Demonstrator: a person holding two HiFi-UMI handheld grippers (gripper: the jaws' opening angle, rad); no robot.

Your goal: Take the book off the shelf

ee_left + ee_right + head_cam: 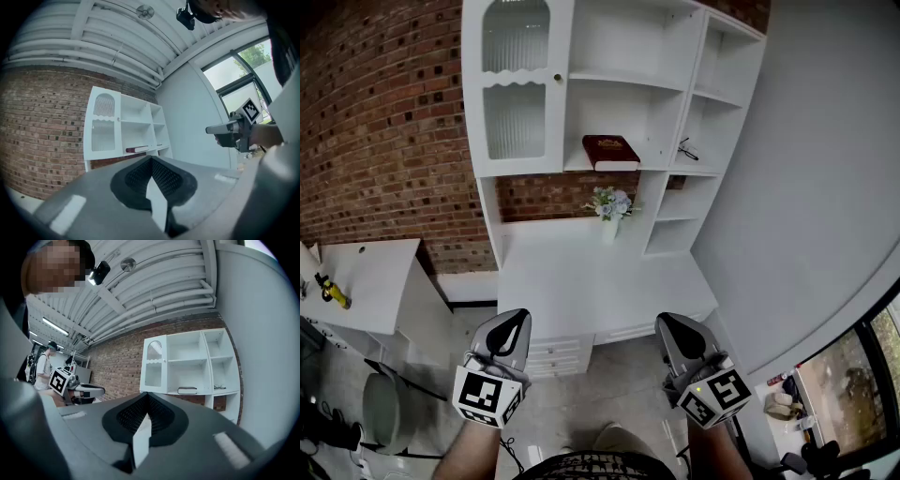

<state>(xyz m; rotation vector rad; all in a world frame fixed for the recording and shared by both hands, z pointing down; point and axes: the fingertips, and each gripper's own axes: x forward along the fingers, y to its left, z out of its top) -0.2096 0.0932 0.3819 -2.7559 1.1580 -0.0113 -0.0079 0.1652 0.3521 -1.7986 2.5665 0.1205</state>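
Note:
A dark red book (610, 150) lies flat on the middle shelf of the white shelf unit (609, 80), well ahead of both grippers. It also shows small in the left gripper view (137, 149) and the right gripper view (187, 390). My left gripper (514, 324) and right gripper (671, 324) are held low, side by side, over the floor in front of the desk, pointing toward the shelves. Both are shut with nothing between the jaws. Each gripper sees the other: the right gripper (226, 129) and the left gripper (87, 390).
A vase of flowers (610, 208) stands on the white desk (581, 281) under the book's shelf. A pair of glasses (687, 150) lies in the compartment to the right. A ribbed-glass cabinet door (516, 84) is at the left. A side table (370, 281) and stool (382, 412) stand at lower left.

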